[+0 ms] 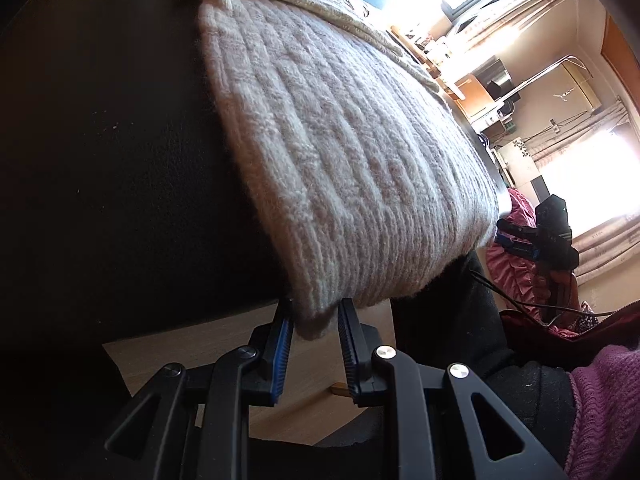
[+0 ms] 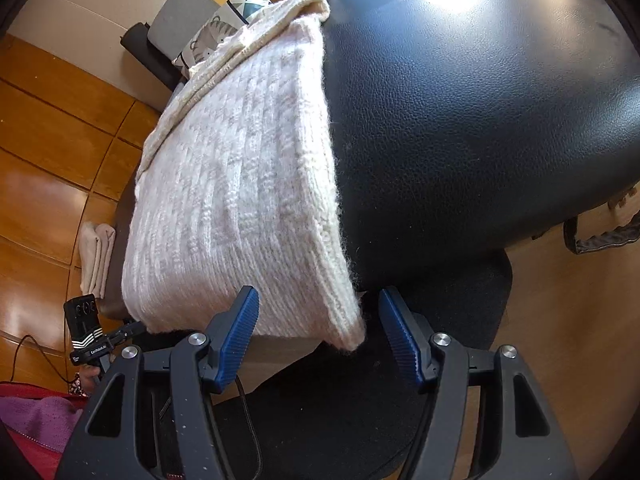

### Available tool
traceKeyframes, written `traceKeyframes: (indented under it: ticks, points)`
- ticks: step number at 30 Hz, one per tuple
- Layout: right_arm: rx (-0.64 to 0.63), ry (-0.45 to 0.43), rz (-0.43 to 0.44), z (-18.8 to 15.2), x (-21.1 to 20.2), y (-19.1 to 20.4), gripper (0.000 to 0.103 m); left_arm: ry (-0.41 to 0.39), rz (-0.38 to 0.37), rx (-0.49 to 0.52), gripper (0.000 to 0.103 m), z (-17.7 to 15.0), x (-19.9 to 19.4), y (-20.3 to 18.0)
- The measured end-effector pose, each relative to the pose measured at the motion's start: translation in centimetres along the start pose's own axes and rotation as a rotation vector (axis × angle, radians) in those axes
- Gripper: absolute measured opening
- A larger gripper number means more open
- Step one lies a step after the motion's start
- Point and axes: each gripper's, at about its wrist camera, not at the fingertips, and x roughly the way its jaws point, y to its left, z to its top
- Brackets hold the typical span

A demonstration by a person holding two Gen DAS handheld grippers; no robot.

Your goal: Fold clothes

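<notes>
left wrist view: left hand-held gripper (image 1: 316, 320) is narrow around the near corner of the knit sweater (image 1: 340, 152) on the black desk (image 1: 100, 160), pinch uncertain. right hand-held gripper (image 2: 318, 312) gapes wide around the other corner, ungripped. likely grasp step; next, close both, lift hem forward.

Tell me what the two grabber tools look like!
Both are black plastic. The left tool has two thin fingers with ribbed blue pads and round silver screws on its linkage arms. The right tool looks the same, with bigger-looking blue ribbed pads, silver screws and a black cable running below it. The person wears a purple knit sleeve.
</notes>
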Motion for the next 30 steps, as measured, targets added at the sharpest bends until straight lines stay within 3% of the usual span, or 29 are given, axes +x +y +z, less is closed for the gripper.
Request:
traceKeyframes:
  ticks: [3, 7, 10, 12, 14, 16, 17, 21, 25, 30]
  points:
    - [0.037, 0.015, 0.095, 0.4, 0.4, 0.3, 0.067, 0.006, -0.020, -0.030, 0.023, 0.1, 0.0, 0.4]
    - [-0.016, 0.040, 0.055, 0.5, 0.6, 1.3, 0.065, 0.014, -0.036, -0.056, 0.023, 0.3, 0.0, 0.7]
    - [-0.036, 0.056, -0.006, 0.5, 0.6, 1.5, 0.044, 0.013, -0.056, -0.067, 0.025, 0.2, 0.1, 0.8]
    - [-0.045, 0.070, -0.030, 0.5, 0.7, 1.5, 0.022, 0.019, -0.066, -0.074, 0.025, 0.3, 0.3, 1.0]
    - [-0.061, 0.077, -0.017, 0.6, 0.8, 1.8, 0.016, 0.021, -0.058, -0.066, 0.025, 0.3, 0.3, 0.9]
    - [-0.097, 0.080, -0.032, 0.5, 1.0, 2.7, 0.015, 0.024, -0.049, -0.059, 0.020, 0.3, 0.4, 0.7]
    - [-0.107, 0.079, -0.035, 0.5, 1.1, 3.0, 0.015, 0.024, -0.046, -0.055, 0.007, 0.3, 0.4, 0.6]
    - [-0.069, 0.046, 0.027, 0.9, 1.1, 3.3, 0.014, -0.054, -0.047, 0.007, 0.005, 0.6, -1.2, -0.8]
    - [-0.029, -0.014, 0.164, 1.5, 0.1, 3.2, 0.014, -0.169, -0.092, 0.013, 0.005, 1.4, -4.0, -1.5]
    - [-0.038, -0.053, 0.226, 1.5, -0.7, 3.7, 0.013, -0.266, -0.146, 0.046, 0.005, 1.8, -7.0, -2.2]
